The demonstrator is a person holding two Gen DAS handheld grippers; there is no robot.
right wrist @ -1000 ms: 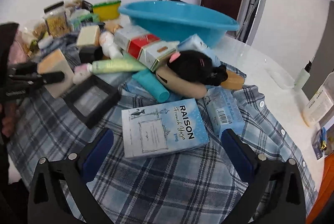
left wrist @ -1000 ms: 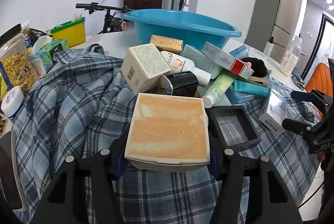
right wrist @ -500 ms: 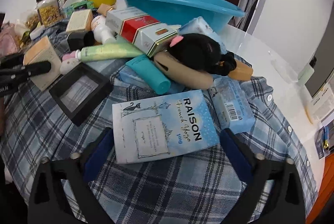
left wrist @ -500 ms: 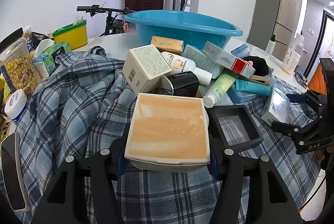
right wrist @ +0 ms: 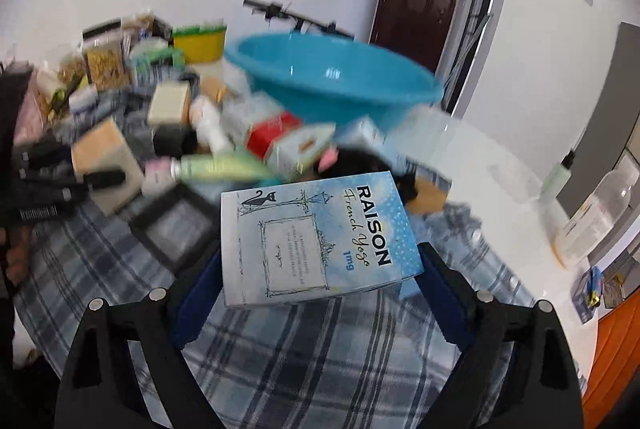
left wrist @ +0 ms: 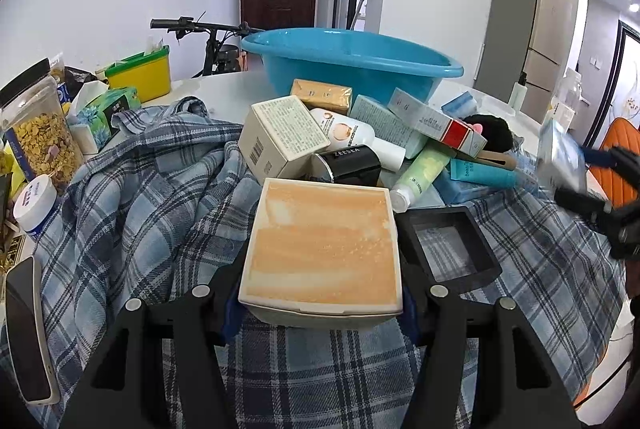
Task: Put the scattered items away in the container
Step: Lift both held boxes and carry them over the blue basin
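I judge us barely started: my left fingers clamp the orange-topped box, my right fingers clamp the RAISON box, the blue basin at 12 o'clock looks empty, and the pile waits on the desk

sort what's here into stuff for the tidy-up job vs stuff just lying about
For the job:
- blue basin
- orange-topped box in the left gripper
- RAISON box in the right gripper
- green tube

Lying about:
- cereal jar
- yellow tub
- phone
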